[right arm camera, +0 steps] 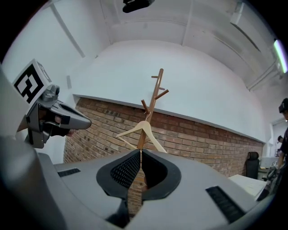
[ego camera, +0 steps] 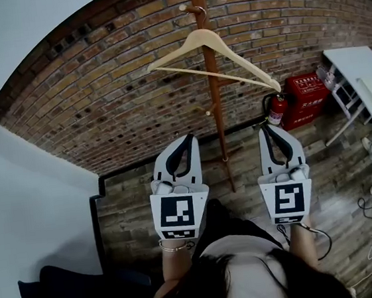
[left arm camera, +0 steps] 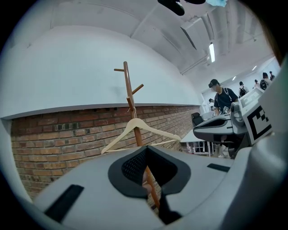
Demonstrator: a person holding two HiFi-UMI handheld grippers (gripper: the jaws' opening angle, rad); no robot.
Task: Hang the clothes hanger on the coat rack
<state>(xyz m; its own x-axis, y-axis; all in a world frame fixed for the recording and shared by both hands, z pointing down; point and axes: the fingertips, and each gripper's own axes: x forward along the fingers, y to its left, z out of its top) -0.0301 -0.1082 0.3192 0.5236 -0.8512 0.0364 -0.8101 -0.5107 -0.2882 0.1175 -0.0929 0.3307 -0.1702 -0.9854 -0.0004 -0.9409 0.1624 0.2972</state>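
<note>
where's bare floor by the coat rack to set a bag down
Free: the plank floor left of the brown wooden rack pole, up to the red brick wall. Crowded: right side, with red fire extinguisher, red box, white table.

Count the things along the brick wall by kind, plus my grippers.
Pale wooden clothes hanger: 1
Brown wooden coat rack: 1
Red fire extinguisher: 1
Red extinguisher cabinet: 1
Grey two-jaw grippers, left gripper and right gripper: 2
Total: 6
</note>
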